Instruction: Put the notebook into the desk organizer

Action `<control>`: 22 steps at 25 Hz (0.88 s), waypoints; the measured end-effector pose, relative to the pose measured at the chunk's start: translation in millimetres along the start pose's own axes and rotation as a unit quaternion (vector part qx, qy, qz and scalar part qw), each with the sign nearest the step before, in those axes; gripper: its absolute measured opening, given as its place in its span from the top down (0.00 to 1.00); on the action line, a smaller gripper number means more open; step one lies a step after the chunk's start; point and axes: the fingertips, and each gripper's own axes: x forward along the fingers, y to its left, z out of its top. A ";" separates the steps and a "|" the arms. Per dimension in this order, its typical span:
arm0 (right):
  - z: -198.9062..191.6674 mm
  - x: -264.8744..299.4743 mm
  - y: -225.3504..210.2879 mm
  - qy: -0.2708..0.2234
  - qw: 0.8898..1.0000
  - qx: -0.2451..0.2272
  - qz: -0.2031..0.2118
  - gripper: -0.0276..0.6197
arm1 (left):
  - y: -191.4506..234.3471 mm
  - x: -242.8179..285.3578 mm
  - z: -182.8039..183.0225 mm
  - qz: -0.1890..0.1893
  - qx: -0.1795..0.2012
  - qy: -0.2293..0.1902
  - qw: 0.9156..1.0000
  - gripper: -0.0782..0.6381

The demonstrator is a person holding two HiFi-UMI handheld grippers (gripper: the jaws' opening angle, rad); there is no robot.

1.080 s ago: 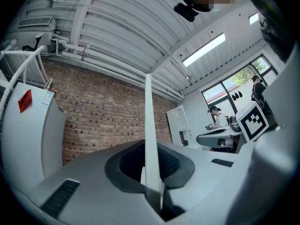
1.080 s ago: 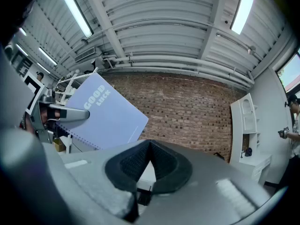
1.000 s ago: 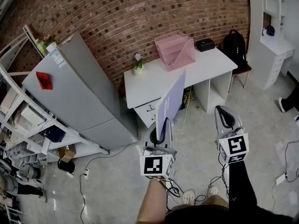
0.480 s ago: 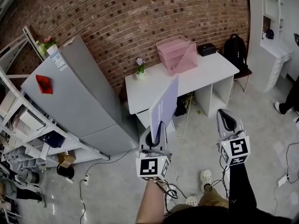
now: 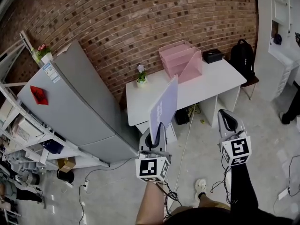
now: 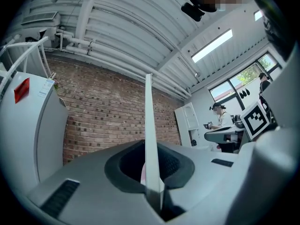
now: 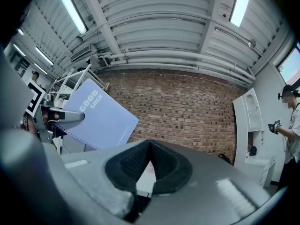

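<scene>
Brick wall is filling the back of the room, and a white desk is standing against it. On the desk, a pink desk organizer is sitting near the wall, with a small potted flower toward the desk's left end and a black box toward its right. A dark backpack is resting beside the desk's right end, and a grey refrigerator is standing to the left of the desk.

The person is holding both grippers out over the grey floor, well short of the desk. The left gripper is clamping the lower edge of a lavender notebook, which is standing upright and tilting slightly to the right. In the head view its top is overlapping the desk's front edge, well apart from the organizer. In the left gripper view the notebook is showing edge-on, rising straight from between the closed jaws. In the right gripper view its cover is showing white lettering and a spiral binding along one edge.

The right gripper is hanging level beside the left one, its jaws pressed together with nothing between them.
</scene>
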 end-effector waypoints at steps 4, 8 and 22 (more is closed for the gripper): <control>-10.2 42.4 -25.8 0.002 1.000 0.003 0.007 0.96 | 6.5 44.5 -8.9 0.009 0.000 0.003 1.000 0.84; -19.8 78.5 -48.2 0.005 1.000 0.010 0.013 0.96 | 11.4 82.7 -16.6 0.017 0.002 0.009 1.000 0.84; -39.3 166.7 -95.2 -0.006 0.999 0.019 0.030 0.96 | 31.6 171.8 -36.3 0.036 -0.003 0.008 0.999 0.84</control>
